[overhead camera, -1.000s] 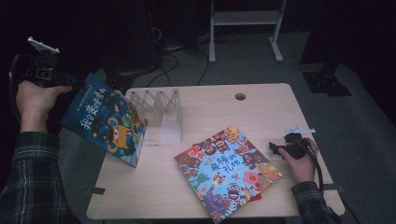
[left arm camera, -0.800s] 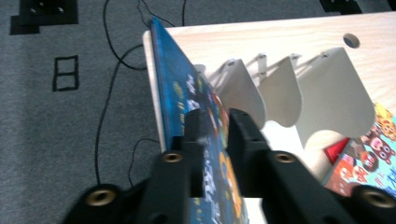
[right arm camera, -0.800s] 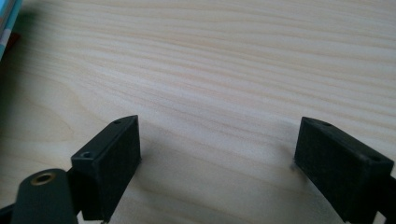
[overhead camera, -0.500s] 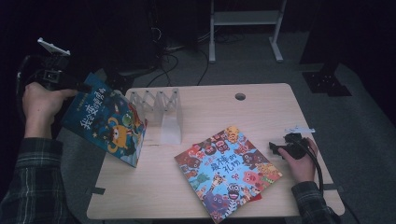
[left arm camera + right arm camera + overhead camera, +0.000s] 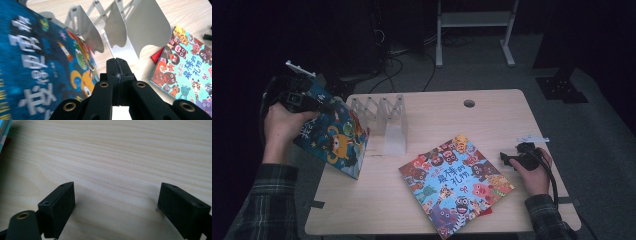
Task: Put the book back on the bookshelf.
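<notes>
A dark blue picture book (image 5: 332, 137) stands tilted at the table's left edge, beside a white metal book rack (image 5: 384, 112). My left gripper (image 5: 319, 105) is at the book's upper edge, held by a hand. In the left gripper view the jaws (image 5: 117, 62) are pressed together with nothing between them; the blue book (image 5: 37, 62) lies to their left and the rack (image 5: 140, 27) ahead. A colourful animal picture book (image 5: 457, 185) lies flat at the table's middle front. My right gripper (image 5: 507, 159) rests on the table to its right, jaws wide open (image 5: 116, 200) over bare wood.
A red book edge (image 5: 157, 53) pokes out from under the colourful book (image 5: 187, 72). The wooden table (image 5: 492, 120) has a cable hole (image 5: 469, 103) at the back. A white frame (image 5: 474, 20) and cables stand on the floor behind.
The left hand and gripper have moved right and down towards the rack, and the blue book has shifted with them. The right hand has stayed put.
</notes>
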The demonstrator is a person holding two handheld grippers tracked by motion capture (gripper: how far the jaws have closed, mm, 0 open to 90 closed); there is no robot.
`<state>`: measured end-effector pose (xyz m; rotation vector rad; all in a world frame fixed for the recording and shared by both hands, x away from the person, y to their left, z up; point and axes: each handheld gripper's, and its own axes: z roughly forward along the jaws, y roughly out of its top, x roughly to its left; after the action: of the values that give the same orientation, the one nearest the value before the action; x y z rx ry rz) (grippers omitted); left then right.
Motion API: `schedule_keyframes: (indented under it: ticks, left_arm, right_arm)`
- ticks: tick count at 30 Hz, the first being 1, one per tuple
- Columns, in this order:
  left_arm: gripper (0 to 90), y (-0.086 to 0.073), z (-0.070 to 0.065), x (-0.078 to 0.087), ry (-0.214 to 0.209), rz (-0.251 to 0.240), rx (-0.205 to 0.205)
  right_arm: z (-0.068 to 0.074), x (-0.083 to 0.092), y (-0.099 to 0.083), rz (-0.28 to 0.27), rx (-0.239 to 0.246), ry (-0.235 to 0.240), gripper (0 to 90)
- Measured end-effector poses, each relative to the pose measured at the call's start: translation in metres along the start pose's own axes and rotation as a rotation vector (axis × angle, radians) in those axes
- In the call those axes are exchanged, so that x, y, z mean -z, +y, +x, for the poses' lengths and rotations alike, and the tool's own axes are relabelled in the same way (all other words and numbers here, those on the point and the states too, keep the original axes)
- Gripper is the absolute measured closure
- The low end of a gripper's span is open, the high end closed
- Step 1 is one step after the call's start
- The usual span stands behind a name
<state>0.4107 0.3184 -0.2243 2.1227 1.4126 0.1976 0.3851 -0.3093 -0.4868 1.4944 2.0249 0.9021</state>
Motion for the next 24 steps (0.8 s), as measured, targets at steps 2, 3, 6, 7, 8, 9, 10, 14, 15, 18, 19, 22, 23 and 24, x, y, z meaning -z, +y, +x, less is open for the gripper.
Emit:
schedule_keyframes:
  ticks: [2, 3, 6, 7, 8, 9, 10, 14, 15, 18, 19, 22, 23, 24]
  left_arm:
    - [89.7, -0.003, -0.004, -0.005, -0.010, 0.004, -0.009]
    - [89.7, -0.003, -0.004, -0.005, -0.010, 0.004, -0.009]
    - [89.5, -0.008, -0.013, -0.013, -0.020, 0.009, -0.023]
    - [89.3, -0.008, -0.015, -0.014, -0.023, 0.011, -0.026]
    - [88.9, -0.010, -0.018, -0.016, -0.029, 0.011, -0.031]
    - [87.6, -0.011, -0.020, -0.018, -0.031, 0.009, -0.034]
    - [87.6, -0.013, -0.022, -0.019, -0.033, 0.010, -0.038]
    - [81.9, -0.020, -0.030, -0.028, -0.044, 0.023, -0.052]
    - [80.4, -0.022, -0.032, -0.030, -0.046, 0.021, -0.052]
    - [75.7, -0.029, -0.036, -0.037, -0.047, 0.026, -0.055]
    - [73.1, -0.032, -0.038, -0.040, -0.049, 0.032, -0.062]
    - [69.1, -0.037, -0.042, -0.048, -0.049, 0.039, -0.074]
    - [67.1, -0.039, -0.044, -0.051, -0.048, 0.044, -0.077]
    - [66.0, -0.041, -0.045, -0.054, -0.048, 0.049, -0.080]
  right_arm:
    - [0.000, 0.000, 0.000, 0.000, 0.001, 0.000, 13.5]
    - [0.000, 0.000, 0.000, 0.000, 0.000, 0.000, 13.5]
    - [0.000, 0.000, 0.000, 0.000, 0.000, 0.000, 13.5]
    - [0.000, 0.000, 0.000, 0.001, 0.001, 0.000, 13.5]
    - [0.000, 0.000, 0.000, 0.000, -0.001, 0.000, 13.5]
    - [0.000, 0.000, 0.000, 0.000, 0.000, 0.000, 13.5]
    - [0.000, 0.000, 0.000, 0.000, 0.000, 0.000, 13.4]
    - [0.000, 0.000, 0.000, 0.000, 0.001, 0.000, 13.5]
    - [0.000, 0.000, 0.000, 0.000, 0.001, 0.000, 13.4]
    - [0.000, 0.000, 0.000, 0.000, 0.000, 0.000, 13.5]
    - [0.000, 0.000, 0.000, 0.000, 0.000, 0.000, 13.4]
    - [0.000, 0.000, 0.000, 0.001, 0.001, 0.000, 13.4]
    - [0.000, 0.000, 0.000, 0.000, 0.002, 0.000, 13.4]
    - [0.000, 0.000, 0.000, 0.000, 0.000, 0.000, 13.4]
